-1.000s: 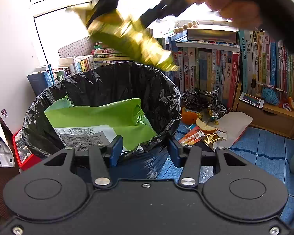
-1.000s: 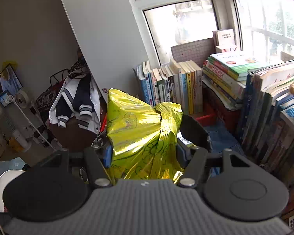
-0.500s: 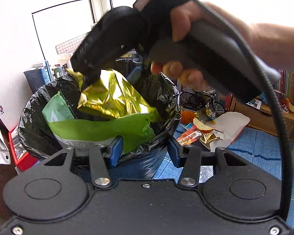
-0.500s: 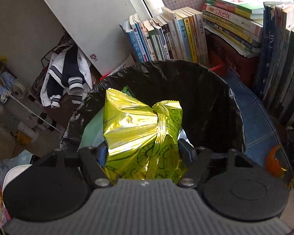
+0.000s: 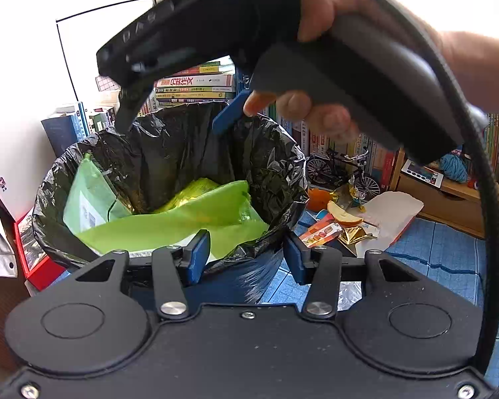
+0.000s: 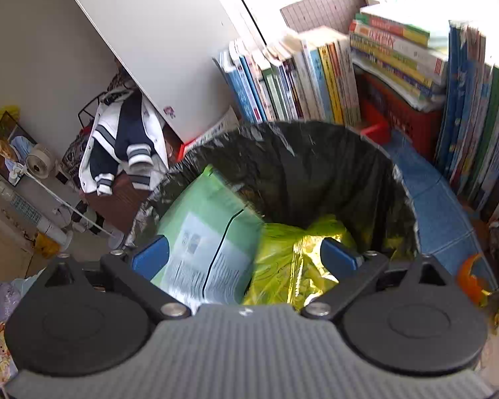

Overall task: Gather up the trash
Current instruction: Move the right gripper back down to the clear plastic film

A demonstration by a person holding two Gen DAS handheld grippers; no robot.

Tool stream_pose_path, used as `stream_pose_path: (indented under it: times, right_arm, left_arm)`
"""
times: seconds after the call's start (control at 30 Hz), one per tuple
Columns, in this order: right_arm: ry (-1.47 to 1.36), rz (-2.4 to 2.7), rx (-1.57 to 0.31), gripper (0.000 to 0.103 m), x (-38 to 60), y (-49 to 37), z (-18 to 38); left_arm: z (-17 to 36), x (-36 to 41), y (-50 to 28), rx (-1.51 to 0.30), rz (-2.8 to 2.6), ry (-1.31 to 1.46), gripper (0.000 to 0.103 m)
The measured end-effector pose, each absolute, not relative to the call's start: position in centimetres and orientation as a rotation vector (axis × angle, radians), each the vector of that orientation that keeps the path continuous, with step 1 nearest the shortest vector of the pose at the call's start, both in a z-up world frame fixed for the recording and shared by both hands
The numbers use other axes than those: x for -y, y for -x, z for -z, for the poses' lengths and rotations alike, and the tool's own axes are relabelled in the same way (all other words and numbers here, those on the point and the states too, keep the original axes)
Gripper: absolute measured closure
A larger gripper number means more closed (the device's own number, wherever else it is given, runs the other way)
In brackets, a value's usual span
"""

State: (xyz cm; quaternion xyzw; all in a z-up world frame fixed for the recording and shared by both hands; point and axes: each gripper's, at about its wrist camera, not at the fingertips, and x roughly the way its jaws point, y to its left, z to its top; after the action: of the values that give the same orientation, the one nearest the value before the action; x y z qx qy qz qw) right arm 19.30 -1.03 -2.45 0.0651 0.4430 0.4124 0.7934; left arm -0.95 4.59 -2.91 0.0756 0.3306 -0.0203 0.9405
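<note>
Dropped a moment ago from the right gripper [image 5: 169, 123], whose jaws have just been opening, the gold foil wrapper [image 5: 189, 189] now lies in the black-lined trash bin [image 5: 282, 173] instead of hanging above it. From the left wrist view, the wrapper peeks out behind the green bag [image 5: 169, 229] near the bin's centre, while the right gripper hovers at 12 o'clock over the rim, its jaws spread wide and empty; the left gripper [image 5: 246, 256] sits half open at 6 o'clock with the bin's near rim between its jaws, though whether its pads press on that rim cannot be told. More litter [image 5: 336, 229] waits on the blue floor at 3 o'clock. From the right wrist view, the wrapper [image 6: 292, 256] rests below the parted blue pads [image 6: 336, 256], beside the green bag [image 6: 209, 232]. A clean finish likely means lifting straight up, jaws kept wide, so no pad snags the foil or liner.
</note>
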Motion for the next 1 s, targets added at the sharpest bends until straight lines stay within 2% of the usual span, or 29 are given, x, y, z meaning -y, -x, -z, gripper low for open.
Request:
stream_pose_path:
  times: [0.3, 0.4, 0.43, 0.53, 0.67, 1.0]
  right_arm:
    - [-0.107, -0.82, -0.842, 0.002, 4.7, -17.7, 0.4]
    - [-0.068, -0.779, -0.818, 0.004, 6.6, -16.9, 0.0]
    - [-0.052, -0.764, -0.819, 0.008, 7.3, -16.7, 0.0]
    - [0.012, -0.724, -0.855, 0.016, 9.4, -15.8, 0.5]
    - [0.121, -0.656, -0.915, 0.02, 11.8, -14.3, 1.9]
    - [0.178, -0.595, -1.088, 0.023, 13.8, -12.5, 9.0]
  left_arm:
    - [3.0, -4.2, 1.3, -0.665, 0.038, -0.17, 0.056]
    - [2.9, -4.3, 1.4, -0.665, 0.039, -0.167, 0.056]
    - [2.9, -4.3, 1.4, -0.664, 0.039, -0.167, 0.056]
    - [2.9, -4.3, 1.4, -0.663, 0.042, -0.167, 0.056]
    - [2.8, -4.4, 1.3, -0.665, 0.043, -0.164, 0.056]
    - [3.0, -4.2, 1.1, -0.672, 0.041, -0.17, 0.056]
